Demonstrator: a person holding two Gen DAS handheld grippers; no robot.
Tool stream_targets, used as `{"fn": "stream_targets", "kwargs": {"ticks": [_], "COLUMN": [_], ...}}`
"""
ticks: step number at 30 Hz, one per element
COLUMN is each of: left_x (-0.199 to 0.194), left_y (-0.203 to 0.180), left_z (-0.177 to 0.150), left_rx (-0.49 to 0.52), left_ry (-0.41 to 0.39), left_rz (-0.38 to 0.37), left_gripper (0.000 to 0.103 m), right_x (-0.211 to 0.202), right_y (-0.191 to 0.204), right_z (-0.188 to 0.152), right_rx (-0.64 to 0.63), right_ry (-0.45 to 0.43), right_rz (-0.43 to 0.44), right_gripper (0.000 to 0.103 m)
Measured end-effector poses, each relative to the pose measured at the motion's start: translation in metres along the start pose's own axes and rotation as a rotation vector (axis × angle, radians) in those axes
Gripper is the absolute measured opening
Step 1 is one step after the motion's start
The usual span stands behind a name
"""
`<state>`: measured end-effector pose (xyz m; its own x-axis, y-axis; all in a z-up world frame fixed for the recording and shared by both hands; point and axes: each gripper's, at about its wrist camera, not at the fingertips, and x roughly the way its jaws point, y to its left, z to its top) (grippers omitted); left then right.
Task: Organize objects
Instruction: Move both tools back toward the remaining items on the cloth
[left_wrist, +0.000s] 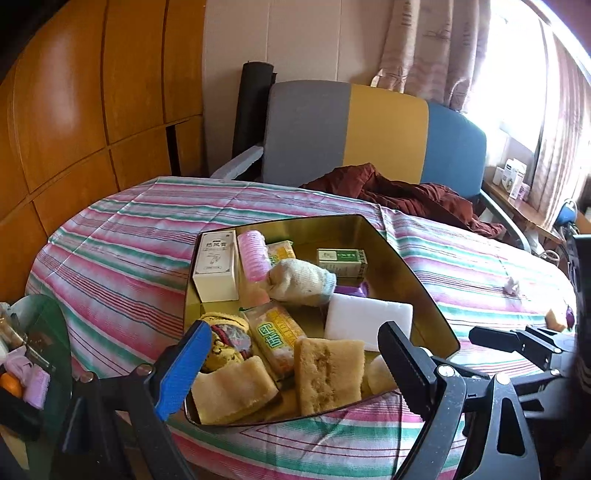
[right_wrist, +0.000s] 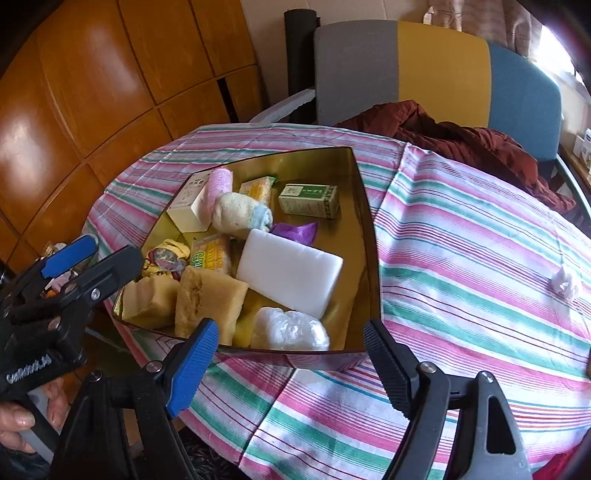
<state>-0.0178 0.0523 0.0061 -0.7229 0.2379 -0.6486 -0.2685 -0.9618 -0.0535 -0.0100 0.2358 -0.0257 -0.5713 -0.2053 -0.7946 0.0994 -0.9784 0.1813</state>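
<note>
A gold tin (left_wrist: 424, 295) (right_wrist: 369, 258) on the striped tablecloth holds yellow sponges (left_wrist: 328, 373) (right_wrist: 207, 299), a white foam block (left_wrist: 369, 317) (right_wrist: 291, 273), a rolled sock (left_wrist: 303, 280), a green box (right_wrist: 308, 201), a pink roller (left_wrist: 253, 254) and a crumpled clear bag (right_wrist: 291, 328). My left gripper (left_wrist: 295, 328) hovers open over the tin's near left corner, nothing between its pads. My right gripper (right_wrist: 291, 326) stands open just before the tin's near edge, also empty. A small white wad (right_wrist: 565, 282) lies alone on the cloth to the right.
A grey, yellow and blue chair (left_wrist: 369, 125) stands behind the table with a red-brown garment (left_wrist: 399, 192) spilling onto the cloth. Wooden cabinets (left_wrist: 92, 110) fill the left. A glass side table (left_wrist: 40, 332) with clutter sits at the lower left. A hand (right_wrist: 22, 417) holds the left gripper's handle.
</note>
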Motion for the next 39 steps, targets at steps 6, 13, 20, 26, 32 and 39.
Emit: {"fn": "stream_targets", "kwargs": {"ticks": [6, 13, 20, 26, 32, 39], "left_x": [0.000, 0.001, 0.002, 0.004, 0.007, 0.013], "left_y": [-0.012, -0.025, -0.042, -0.058, -0.075, -0.100], "left_z": [-0.003, -0.005, -0.005, -0.005, -0.003, -0.001], "left_rx": [0.027, 0.065, 0.109, 0.149, 0.184, 0.236], "left_ry": [0.011, 0.021, 0.025, 0.036, 0.043, 0.052], "left_rz": [-0.017, -0.034, -0.053, -0.072, -0.096, -0.137], "left_gripper": [0.092, 0.092, 0.092, 0.092, 0.092, 0.092], "right_x": [-0.005, -0.012, -0.020, -0.027, -0.033, -0.043], "right_y": [-0.020, -0.045, -0.076, -0.107, -0.141, -0.190], "right_z": [-0.003, -0.006, -0.010, -0.014, -0.019, -0.030], "right_rx": [0.059, 0.114, 0.165, 0.223, 0.302, 0.414], "right_ry": [-0.007, -0.018, -0.025, -0.028, -0.015, 0.001], "right_rz": [-0.025, -0.057, -0.108, -0.155, -0.203, -0.254], "right_gripper": [0.082, 0.082, 0.082, 0.082, 0.082, 0.082]}}
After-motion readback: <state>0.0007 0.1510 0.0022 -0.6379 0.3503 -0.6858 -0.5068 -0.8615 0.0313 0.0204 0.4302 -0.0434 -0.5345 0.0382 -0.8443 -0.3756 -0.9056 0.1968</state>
